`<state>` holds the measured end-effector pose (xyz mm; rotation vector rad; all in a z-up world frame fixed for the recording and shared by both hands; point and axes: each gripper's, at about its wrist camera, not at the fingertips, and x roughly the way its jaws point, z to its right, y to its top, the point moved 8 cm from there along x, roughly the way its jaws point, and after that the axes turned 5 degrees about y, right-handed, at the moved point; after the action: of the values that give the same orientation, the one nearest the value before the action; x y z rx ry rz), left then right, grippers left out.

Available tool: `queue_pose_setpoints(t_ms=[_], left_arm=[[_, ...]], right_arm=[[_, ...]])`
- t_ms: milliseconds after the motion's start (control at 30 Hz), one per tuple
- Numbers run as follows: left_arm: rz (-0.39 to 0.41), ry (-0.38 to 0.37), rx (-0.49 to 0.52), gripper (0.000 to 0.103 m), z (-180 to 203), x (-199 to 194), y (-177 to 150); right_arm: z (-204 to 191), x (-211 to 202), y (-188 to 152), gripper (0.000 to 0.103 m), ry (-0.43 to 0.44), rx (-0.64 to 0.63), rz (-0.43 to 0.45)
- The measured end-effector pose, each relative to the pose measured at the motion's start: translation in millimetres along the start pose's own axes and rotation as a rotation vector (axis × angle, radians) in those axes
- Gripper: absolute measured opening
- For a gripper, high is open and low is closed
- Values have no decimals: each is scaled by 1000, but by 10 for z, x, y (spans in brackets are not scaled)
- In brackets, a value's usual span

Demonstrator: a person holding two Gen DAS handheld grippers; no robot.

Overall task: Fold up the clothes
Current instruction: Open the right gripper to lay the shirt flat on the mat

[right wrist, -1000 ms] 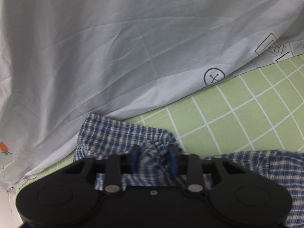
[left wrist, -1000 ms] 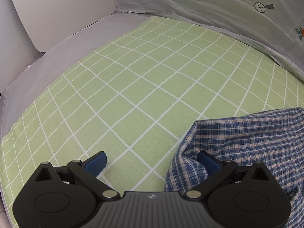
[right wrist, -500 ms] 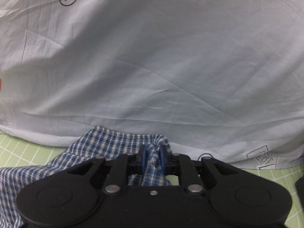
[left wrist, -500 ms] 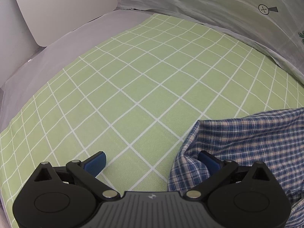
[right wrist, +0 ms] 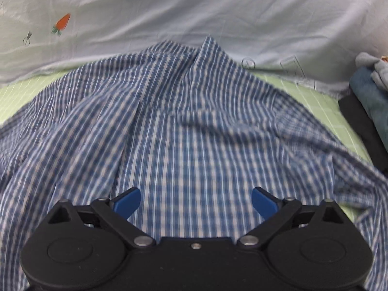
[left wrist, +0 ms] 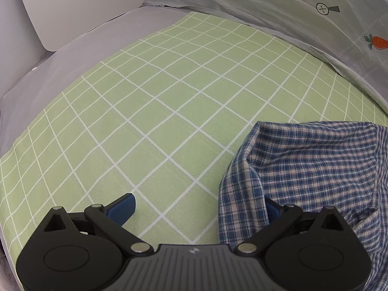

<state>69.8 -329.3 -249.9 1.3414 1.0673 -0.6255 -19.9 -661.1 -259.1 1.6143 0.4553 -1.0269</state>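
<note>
A blue and white checked shirt (right wrist: 184,121) lies spread and rumpled on the green grid mat (right wrist: 14,99), filling most of the right wrist view. My right gripper (right wrist: 196,202) is open just above the shirt and holds nothing. In the left wrist view the shirt's edge (left wrist: 315,167) lies at the lower right of the mat (left wrist: 169,101). My left gripper (left wrist: 196,208) is open; its right finger is partly hidden by a fold of the shirt, its left finger (left wrist: 122,208) is over bare mat.
A pale sheet with a carrot print (right wrist: 61,21) hangs behind the mat, also in the left wrist view (left wrist: 377,42). A stack of folded dark and blue clothes (right wrist: 368,111) sits at the right. A white panel (left wrist: 80,4) stands at the far left.
My right gripper has let go of the shirt, opened and pulled back; the shirt now lies spread under it. My left gripper stays open in nearly the same place.
</note>
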Motion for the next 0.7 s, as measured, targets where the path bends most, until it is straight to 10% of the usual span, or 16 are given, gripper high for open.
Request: queue_pose_setpoints(t_ms=[267,367,533,700], left_arm=[[1,-142,75,92,23,-343,-440],[-30,-220,41,75,34,-347,-555],[-27,-298,46,16,103,-384,-490],[85,-240,171,9,27,-515,-111]], right_arm=[[-340,-350,-667,100,42,11,-72],[-453,-420,-729,100,54,-13,-64],[-606,-485,-800,100,46,-51,-68],[-690,-562,-974,101,29,-14,-91]])
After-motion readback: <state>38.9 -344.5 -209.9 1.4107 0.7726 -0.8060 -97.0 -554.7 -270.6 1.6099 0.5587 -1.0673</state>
